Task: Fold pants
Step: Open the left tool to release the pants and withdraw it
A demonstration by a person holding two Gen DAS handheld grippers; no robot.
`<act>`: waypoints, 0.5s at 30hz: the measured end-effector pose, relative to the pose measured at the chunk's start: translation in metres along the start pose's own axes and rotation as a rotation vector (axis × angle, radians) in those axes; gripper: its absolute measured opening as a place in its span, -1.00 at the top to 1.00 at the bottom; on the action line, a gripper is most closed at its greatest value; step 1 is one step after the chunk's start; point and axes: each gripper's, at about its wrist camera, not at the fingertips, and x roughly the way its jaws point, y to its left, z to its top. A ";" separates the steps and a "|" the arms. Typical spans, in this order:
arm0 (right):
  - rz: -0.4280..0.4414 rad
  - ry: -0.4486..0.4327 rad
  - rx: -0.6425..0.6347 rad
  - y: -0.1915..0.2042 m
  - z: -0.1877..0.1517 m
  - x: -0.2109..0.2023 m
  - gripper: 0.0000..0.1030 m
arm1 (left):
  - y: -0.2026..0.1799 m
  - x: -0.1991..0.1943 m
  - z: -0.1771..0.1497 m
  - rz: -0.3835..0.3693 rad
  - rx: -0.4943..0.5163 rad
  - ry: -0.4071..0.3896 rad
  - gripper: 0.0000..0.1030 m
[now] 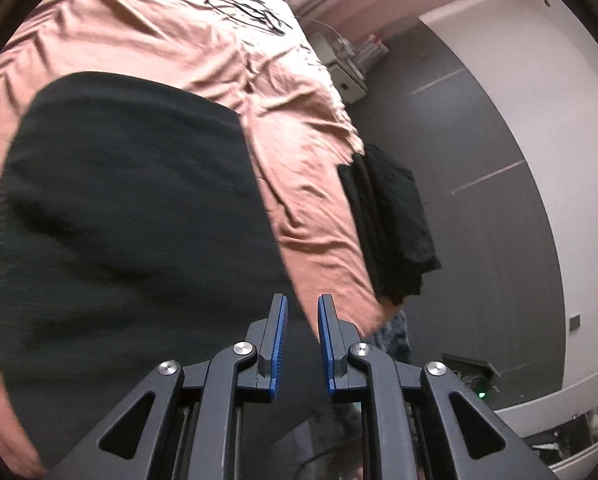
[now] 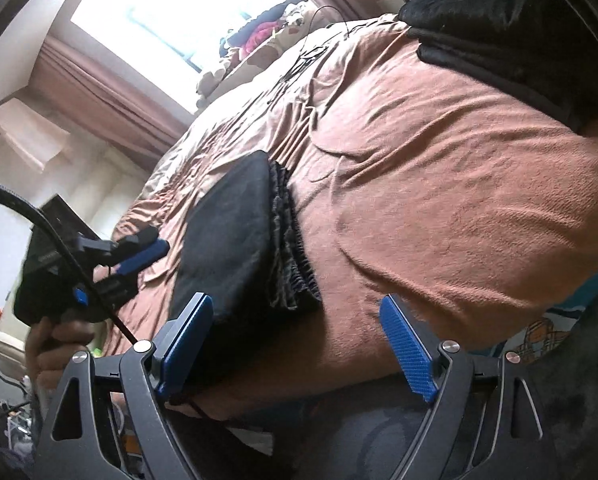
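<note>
— Where to look for the pants (image 2: 227, 240)?
— On the bed (image 2: 439, 200), close to its near edge and well apart from the stack of folded dark garments (image 1: 391, 232) at the bed's side edge, above the grey floor (image 1: 479, 160).
— Shape and cloth?
— Folded into a flat slab with rounded corners. Matte black knit, slightly fuzzy. Along one side a gathered, ribbed waistband (image 2: 295, 256), with its layers showing as grey-black ridges.
— And from the left wrist?
— Same black cloth filling the lower left as one broad field. Blurred, with the weave barely readable and a nearly straight far edge against the sheet (image 1: 179, 32).
— Sheet?
— Rust-pink, soft and thin, creased all over in shallow diagonal folds, with a puffier swell toward the near edge.
— State of the left tool (image 1: 302, 304)?
— Almost closed, with only a narrow slot between the blue ribbed pads. Nothing pinched. Poised over the pants' side nearest the bed's side edge, and gripped from below by a hand (image 2: 55, 344).
— Right tool (image 2: 295, 302)?
— Spread wide, blue cross-hatched pads far apart, holding nothing. Waistband end of the pants just beyond its tips.
</note>
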 end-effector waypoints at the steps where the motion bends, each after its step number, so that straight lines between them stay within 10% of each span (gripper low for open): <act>1: 0.010 0.001 -0.002 0.002 0.000 0.000 -0.65 | 0.005 -0.004 0.000 0.014 -0.006 -0.007 0.69; 7: 0.044 0.014 -0.031 0.017 -0.002 0.009 -0.59 | 0.035 -0.029 -0.003 0.087 -0.044 -0.049 0.58; 15: 0.044 0.050 -0.004 0.022 -0.003 0.032 0.19 | 0.076 -0.061 -0.017 0.159 -0.108 -0.091 0.16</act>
